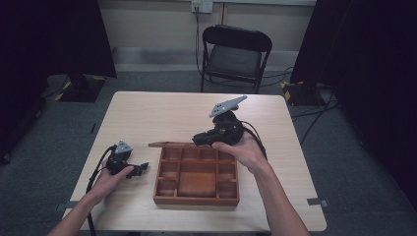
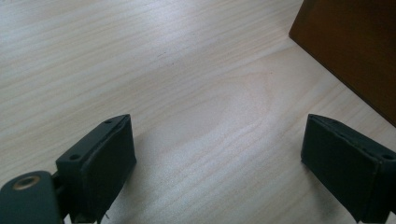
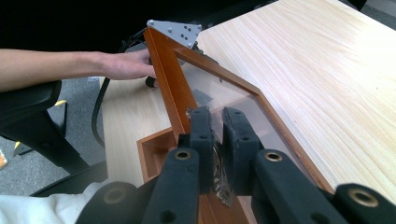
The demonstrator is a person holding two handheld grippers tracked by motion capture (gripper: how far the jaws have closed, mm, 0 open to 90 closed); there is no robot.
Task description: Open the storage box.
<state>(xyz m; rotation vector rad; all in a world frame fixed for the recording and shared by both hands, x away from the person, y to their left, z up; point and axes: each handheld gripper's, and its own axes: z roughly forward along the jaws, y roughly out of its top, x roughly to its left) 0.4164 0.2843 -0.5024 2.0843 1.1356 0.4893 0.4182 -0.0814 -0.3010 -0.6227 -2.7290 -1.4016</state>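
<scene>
Our right gripper (image 3: 215, 140) fingers pinch the brown wooden compartment box's (image 1: 196, 175) glazed lid (image 3: 224, 93), half raised; left gripper (image 2: 219, 158) fingers spread, idle on the desk (image 1: 162, 113).

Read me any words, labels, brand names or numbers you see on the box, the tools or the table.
None can be read. The wooden box, its glass lid, both tools and the table carry no visible lettering. The wall socket is too small to show any marking.
</scene>
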